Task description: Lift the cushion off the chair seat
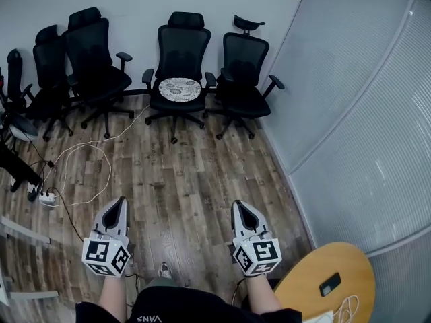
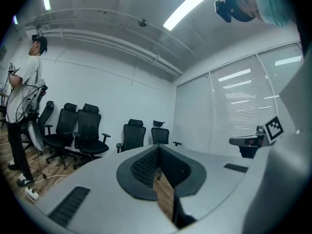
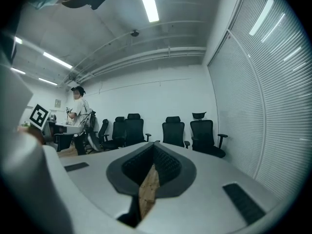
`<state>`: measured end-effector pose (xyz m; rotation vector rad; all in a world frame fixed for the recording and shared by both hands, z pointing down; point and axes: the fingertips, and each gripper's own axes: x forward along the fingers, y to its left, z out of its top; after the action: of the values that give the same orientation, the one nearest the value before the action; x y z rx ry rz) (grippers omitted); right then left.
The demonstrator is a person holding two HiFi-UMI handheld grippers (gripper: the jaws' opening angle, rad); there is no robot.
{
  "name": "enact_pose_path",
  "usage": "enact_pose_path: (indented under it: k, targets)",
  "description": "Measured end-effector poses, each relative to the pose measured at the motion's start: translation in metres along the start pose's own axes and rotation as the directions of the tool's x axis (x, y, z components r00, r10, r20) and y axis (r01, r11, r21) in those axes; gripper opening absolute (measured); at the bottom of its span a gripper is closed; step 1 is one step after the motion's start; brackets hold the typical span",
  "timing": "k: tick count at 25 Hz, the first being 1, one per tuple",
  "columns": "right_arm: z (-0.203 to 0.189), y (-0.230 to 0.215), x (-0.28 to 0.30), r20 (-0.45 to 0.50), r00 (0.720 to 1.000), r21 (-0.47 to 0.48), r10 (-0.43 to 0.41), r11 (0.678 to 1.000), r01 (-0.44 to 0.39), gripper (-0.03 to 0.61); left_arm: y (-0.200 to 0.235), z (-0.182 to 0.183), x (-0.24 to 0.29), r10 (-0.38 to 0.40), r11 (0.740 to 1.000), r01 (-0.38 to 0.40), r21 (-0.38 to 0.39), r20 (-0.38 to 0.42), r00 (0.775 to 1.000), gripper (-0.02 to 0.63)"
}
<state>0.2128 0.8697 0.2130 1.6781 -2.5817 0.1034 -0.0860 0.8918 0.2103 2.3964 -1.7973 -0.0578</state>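
A round, light patterned cushion (image 1: 180, 89) lies on the seat of a black office chair (image 1: 179, 48) by the far wall, third in the row. The same chair (image 2: 133, 135) shows small in the left gripper view and the chair (image 3: 174, 130) again in the right gripper view, both beyond the jaws. My left gripper (image 1: 122, 203) and right gripper (image 1: 240, 207) are held side by side low over the wooden floor, far short of the chair. Both are shut with nothing between their jaws.
Other black chairs (image 1: 94, 66) stand left and right (image 1: 246, 79) of the cushioned one. A white cable and power strip (image 1: 46, 197) lie on the floor at left. A round wooden table (image 1: 330, 281) with a phone sits at bottom right. A person (image 2: 22, 116) stands at far left. A blinds-covered wall (image 1: 363, 99) runs along the right.
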Motion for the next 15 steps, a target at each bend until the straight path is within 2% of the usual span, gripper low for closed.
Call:
enact_pose_path:
  k: [15]
  targets:
    - [0.005, 0.007, 0.091, 0.009, 0.999, 0.001, -0.034, 0.999, 0.034, 0.016, 0.063, 0.004, 0.070, -0.035, 0.999, 0.035, -0.002, -0.006, 0.999, 0.009]
